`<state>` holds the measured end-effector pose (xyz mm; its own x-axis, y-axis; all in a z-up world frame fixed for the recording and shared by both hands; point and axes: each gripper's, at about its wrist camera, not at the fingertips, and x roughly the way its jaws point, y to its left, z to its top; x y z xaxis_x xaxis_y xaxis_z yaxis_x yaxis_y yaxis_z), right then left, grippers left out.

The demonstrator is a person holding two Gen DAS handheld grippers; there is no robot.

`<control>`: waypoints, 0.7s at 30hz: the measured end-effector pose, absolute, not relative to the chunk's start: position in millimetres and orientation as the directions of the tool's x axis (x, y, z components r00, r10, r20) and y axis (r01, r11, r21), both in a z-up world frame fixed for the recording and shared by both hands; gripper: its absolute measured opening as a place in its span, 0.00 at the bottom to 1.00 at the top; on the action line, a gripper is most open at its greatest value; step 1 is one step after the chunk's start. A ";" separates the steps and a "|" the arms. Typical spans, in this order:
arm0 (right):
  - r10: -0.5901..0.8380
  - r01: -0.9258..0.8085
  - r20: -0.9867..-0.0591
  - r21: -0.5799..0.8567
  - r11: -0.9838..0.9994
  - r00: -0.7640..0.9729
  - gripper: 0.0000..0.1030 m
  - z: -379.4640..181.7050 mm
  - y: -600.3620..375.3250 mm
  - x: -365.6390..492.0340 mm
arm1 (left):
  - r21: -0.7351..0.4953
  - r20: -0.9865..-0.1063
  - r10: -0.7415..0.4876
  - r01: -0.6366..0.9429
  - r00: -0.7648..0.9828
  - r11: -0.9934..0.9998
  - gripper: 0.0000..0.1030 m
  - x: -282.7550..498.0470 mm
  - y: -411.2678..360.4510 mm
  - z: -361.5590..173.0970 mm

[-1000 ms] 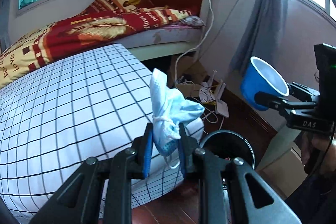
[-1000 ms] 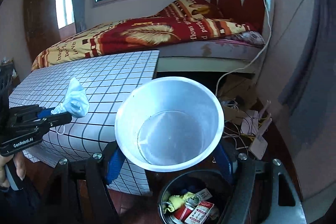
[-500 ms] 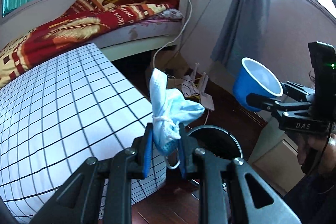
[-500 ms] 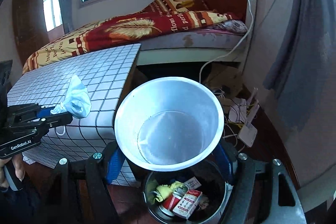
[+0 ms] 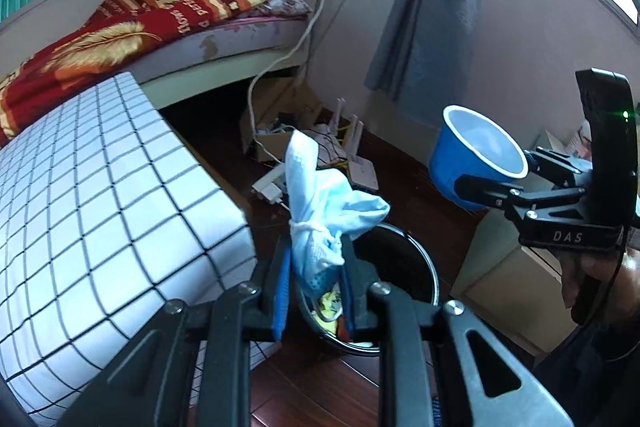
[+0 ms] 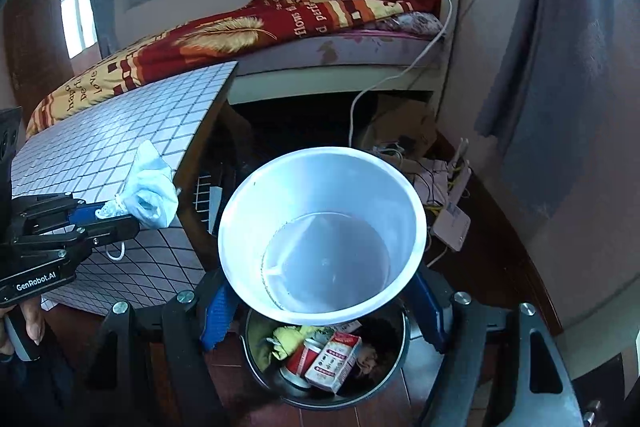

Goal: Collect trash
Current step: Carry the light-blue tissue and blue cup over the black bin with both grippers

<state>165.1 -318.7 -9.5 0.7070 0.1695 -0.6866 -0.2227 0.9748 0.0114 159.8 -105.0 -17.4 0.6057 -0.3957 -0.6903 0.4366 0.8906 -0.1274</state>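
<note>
My left gripper (image 5: 314, 277) is shut on a crumpled light-blue face mask (image 5: 320, 203), held above the near rim of a round black trash bin (image 5: 412, 259) on the floor. It also shows in the right wrist view (image 6: 116, 211) with the mask (image 6: 150, 189). My right gripper (image 6: 320, 303) is shut on a blue paper cup with a white inside (image 6: 324, 239), held upright and empty just above the bin (image 6: 326, 359). The cup (image 5: 476, 155) shows right of the bin in the left wrist view. The bin holds a red-and-white carton (image 6: 334, 359) and other trash.
A table with a white grid cloth (image 5: 100, 203) stands left of the bin. A bed with a red blanket (image 6: 248, 31) lies behind. Routers and cables (image 5: 352, 155) sit on the dark wood floor by the wall. A grey curtain (image 5: 432, 7) hangs at the right.
Both grippers have moved right, away from the table and over the bin, carrying the mask and the cup. More of the bin's inside shows under the cup.
</note>
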 end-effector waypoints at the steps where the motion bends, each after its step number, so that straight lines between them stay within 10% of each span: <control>1: 0.165 -0.218 -0.692 0.011 0.976 0.703 0.74 -12.3 -321.9 163.9 | -0.127 -0.693 -0.399 0.443 0.600 0.887 0.22 159.0 -108.3 -19.6; 21: 0.112 -0.205 -0.779 -0.022 0.978 0.617 0.74 -72.7 -353.8 150.0 | -0.162 -0.784 -0.432 0.525 0.445 0.835 0.22 164.0 -157.8 -78.9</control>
<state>150.0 -353.8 -72.7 0.6168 0.1116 -0.7791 -0.2051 0.9785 -0.0222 164.0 -157.8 -78.9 0.4455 -0.4322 -0.7841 0.5252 0.8354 -0.1620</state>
